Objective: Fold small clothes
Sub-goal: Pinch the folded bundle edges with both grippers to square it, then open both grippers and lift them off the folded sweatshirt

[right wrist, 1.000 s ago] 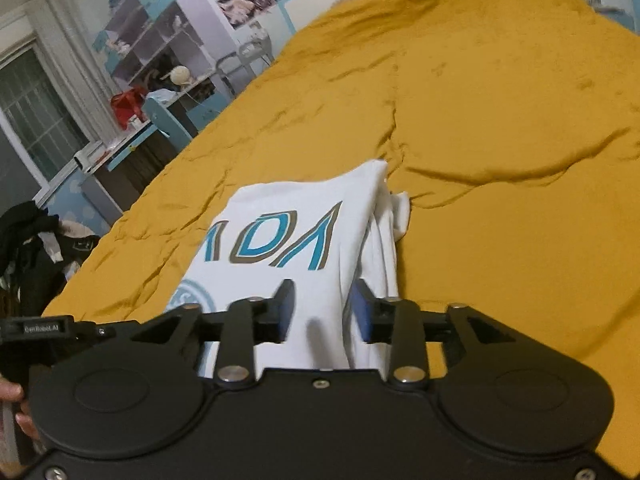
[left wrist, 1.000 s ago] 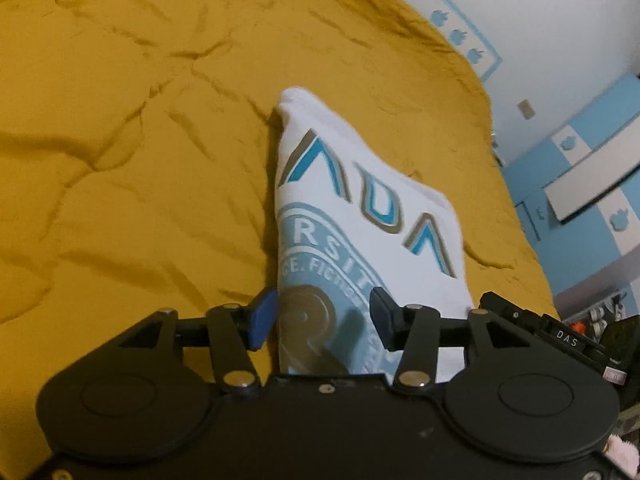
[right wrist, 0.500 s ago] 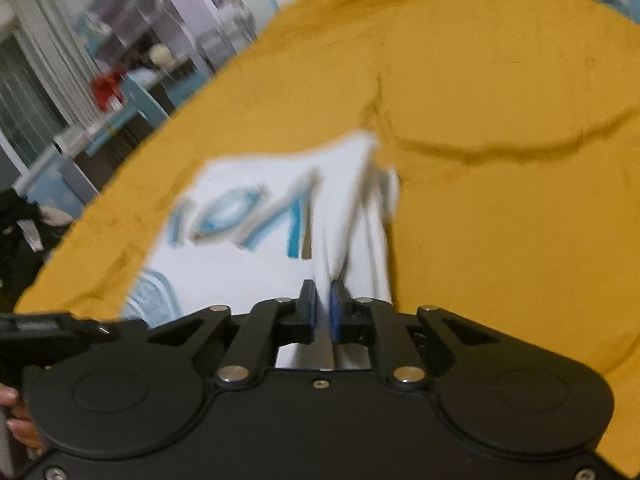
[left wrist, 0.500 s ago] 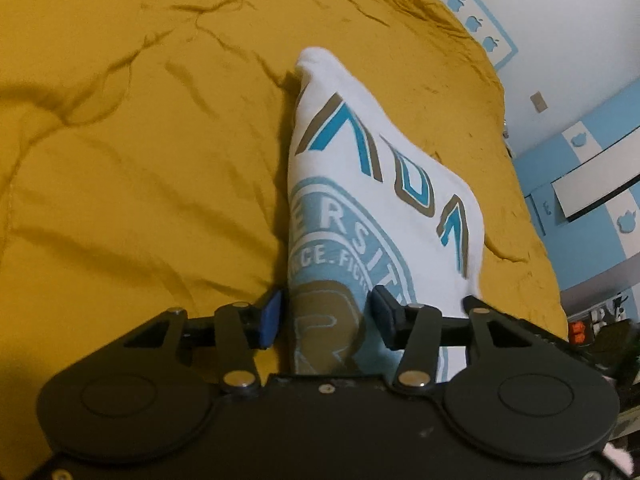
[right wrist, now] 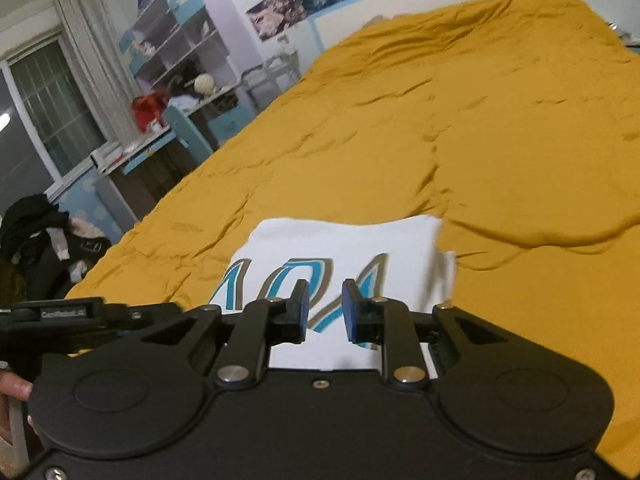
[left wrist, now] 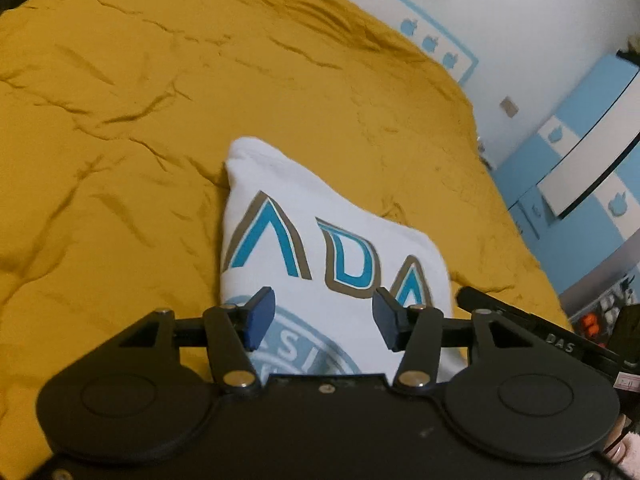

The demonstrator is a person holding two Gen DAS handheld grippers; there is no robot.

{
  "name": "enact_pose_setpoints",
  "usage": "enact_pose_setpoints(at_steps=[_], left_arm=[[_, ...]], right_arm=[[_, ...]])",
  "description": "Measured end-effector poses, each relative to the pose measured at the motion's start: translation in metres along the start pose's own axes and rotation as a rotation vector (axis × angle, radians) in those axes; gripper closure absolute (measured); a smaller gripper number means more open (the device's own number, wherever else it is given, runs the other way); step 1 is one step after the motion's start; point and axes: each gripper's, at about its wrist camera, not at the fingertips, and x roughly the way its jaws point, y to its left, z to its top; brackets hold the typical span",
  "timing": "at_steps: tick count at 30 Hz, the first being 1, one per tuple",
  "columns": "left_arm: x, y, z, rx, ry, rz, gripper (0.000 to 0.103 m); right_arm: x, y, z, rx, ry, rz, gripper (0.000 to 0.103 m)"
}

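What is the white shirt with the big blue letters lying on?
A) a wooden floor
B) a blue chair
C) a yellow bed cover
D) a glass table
C: the folded white shirt lies flat on the wrinkled yellow bed cover, which spreads out around it in both wrist views.

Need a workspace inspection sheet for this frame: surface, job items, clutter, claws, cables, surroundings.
Surface: wrinkled mustard-yellow bedspread.
Job's things: folded white T-shirt with teal and brown lettering, lying flat on the bedspread.
Clutter: nothing seen on the bed.
Grippers: left claw open above the shirt; right claw open, narrower gap, gripping nothing.
Cables: nothing seen.
Surroundings: cluttered white wall shelves, curtained window, dark clothes pile.
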Motion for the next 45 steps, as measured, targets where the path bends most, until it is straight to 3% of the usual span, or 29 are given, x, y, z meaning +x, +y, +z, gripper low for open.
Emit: enact_pose_setpoints(at_steps=[5, 8, 11, 14, 17, 20, 24, 27, 30, 32, 35, 38, 43, 45], left_arm=[[0.036, 0.007, -0.002, 0.02, 0.076, 0.046, 0.048], [0.046, 0.014, -0.004, 0.015, 0.104, 0.053, 0.047], [0.047, 0.017, 0.001, -0.009, 0.113, 0.047, 0.047], [0.038, 0.012, 0.013, -0.011, 0.104, 0.042, 0.048], [0.028, 0.004, 0.029, 0.035, 0.019, 0.05, 0.044], [0.035, 0.001, 0.046, 0.06, -0.031, 0.076, 0.04], [0.069, 0.008, 0.06, 0.055, 0.013, 0.144, 0.04], [0.092, 0.018, 0.058, 0.044, 0.071, 0.19, 0.026], [0.105, 0.039, 0.051, -0.062, 0.109, 0.154, 0.019], [0.103, 0.043, 0.052, -0.088, 0.098, 0.131, 0.02], [0.088, 0.031, 0.056, -0.06, 0.073, 0.15, 0.029], [0.061, 0.011, 0.059, -0.001, 0.014, 0.124, 0.029], [0.001, -0.038, 0.038, 0.153, -0.066, 0.078, 0.022], [-0.022, -0.054, 0.014, 0.209, -0.103, 0.093, 0.017]], right_arm=[[0.036, -0.013, -0.009, -0.046, 0.087, -0.131, 0.086], [0.042, -0.019, -0.016, -0.045, 0.114, -0.153, 0.097], [0.042, -0.022, -0.014, -0.033, 0.119, -0.157, 0.098], [0.036, -0.011, -0.004, -0.066, 0.111, -0.163, 0.097], [0.033, 0.001, 0.009, -0.116, 0.042, -0.176, 0.089], [0.045, 0.001, 0.026, -0.111, 0.03, -0.172, 0.084], [0.074, -0.004, 0.036, -0.104, 0.062, -0.217, 0.08], [0.094, -0.014, 0.033, -0.085, 0.106, -0.259, 0.08], [0.102, -0.017, 0.029, -0.087, 0.122, -0.271, 0.081], [0.106, -0.017, 0.029, -0.082, 0.124, -0.27, 0.081], [0.099, -0.013, 0.033, -0.082, 0.121, -0.27, 0.08], [0.076, -0.002, 0.039, -0.086, 0.081, -0.246, 0.079], [0.012, 0.032, 0.032, -0.146, 0.014, -0.192, 0.072], [-0.012, 0.043, 0.021, -0.155, 0.014, -0.178, 0.062]])
